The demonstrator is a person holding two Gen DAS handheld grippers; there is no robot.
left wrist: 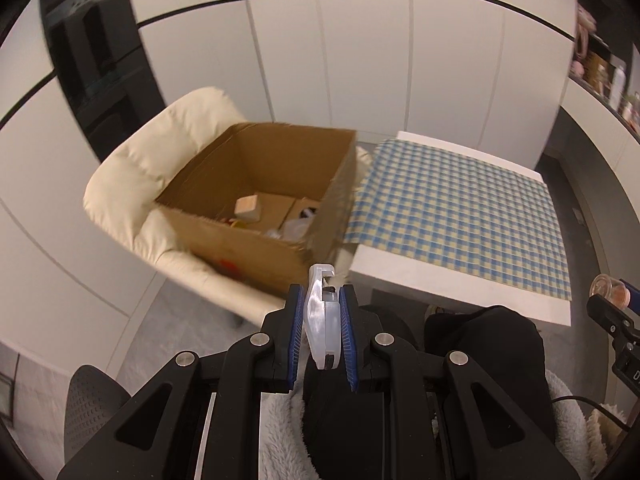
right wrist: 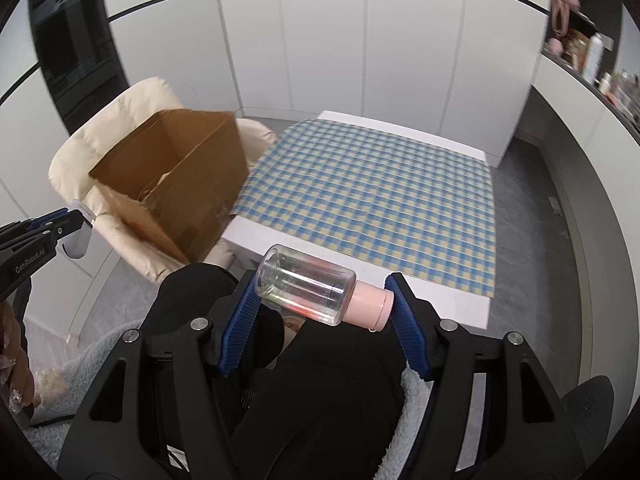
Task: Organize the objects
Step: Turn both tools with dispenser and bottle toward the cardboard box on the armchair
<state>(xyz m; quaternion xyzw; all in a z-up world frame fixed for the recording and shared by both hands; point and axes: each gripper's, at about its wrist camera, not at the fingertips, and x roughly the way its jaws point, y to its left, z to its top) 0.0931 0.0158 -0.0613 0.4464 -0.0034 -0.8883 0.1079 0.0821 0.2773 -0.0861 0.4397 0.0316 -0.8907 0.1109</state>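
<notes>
Two grippers grip things: left gripper pinches a flat translucent plastic case; right gripper clamps a clear pink-capped bottle, near the open brown cardboard box at left.

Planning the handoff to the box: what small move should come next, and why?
Probably carry the left gripper forward over the open cardboard box: it is shut on a clear plastic case short of the box, which already holds items, and the table is cleared.

You are facing a low white table wearing a blue-and-yellow checked cloth; beside it, an open brown cardboard box is sitting on a cream cushioned armchair.
</notes>
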